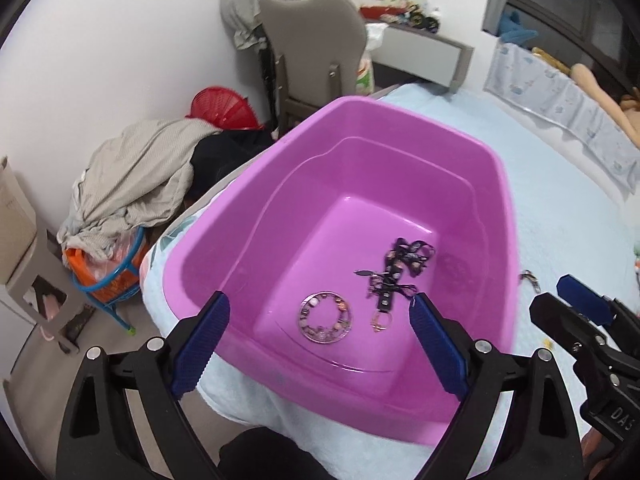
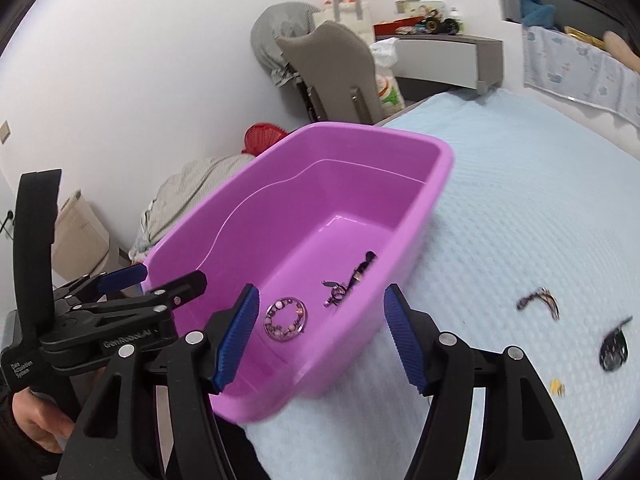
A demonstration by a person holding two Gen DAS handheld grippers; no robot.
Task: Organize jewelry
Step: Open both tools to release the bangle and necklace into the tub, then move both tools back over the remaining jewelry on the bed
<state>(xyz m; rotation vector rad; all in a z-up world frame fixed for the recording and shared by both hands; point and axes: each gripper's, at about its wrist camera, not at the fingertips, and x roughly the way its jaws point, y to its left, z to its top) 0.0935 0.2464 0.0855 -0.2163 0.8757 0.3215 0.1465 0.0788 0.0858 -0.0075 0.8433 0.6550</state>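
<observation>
Plainly, both the left gripper [image 1: 316, 336] and right gripper [image 2: 322, 336] were held spread and empty near the pink tub [image 2: 436, 184], where a beaded bracelet [image 1: 325, 317] and lanyard [image 1: 394, 270] lay. Small pieces [image 2: 538, 302] were left loose on the blue bedspread [image 2: 520, 200] to the right; these could be missed or pressed into the soft cloth by a careless pinch.

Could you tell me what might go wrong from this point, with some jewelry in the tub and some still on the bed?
1. The pink tub sits near the corner of the bed; a nudge from either open hand-held gripper, left or right, might tip it off.
2. The yellow piece is tiny and could be missed or fumbled.
3. The dark chain lies tangled in the tub, close to the beaded bracelet; more pieces dropped in may snag.
</observation>
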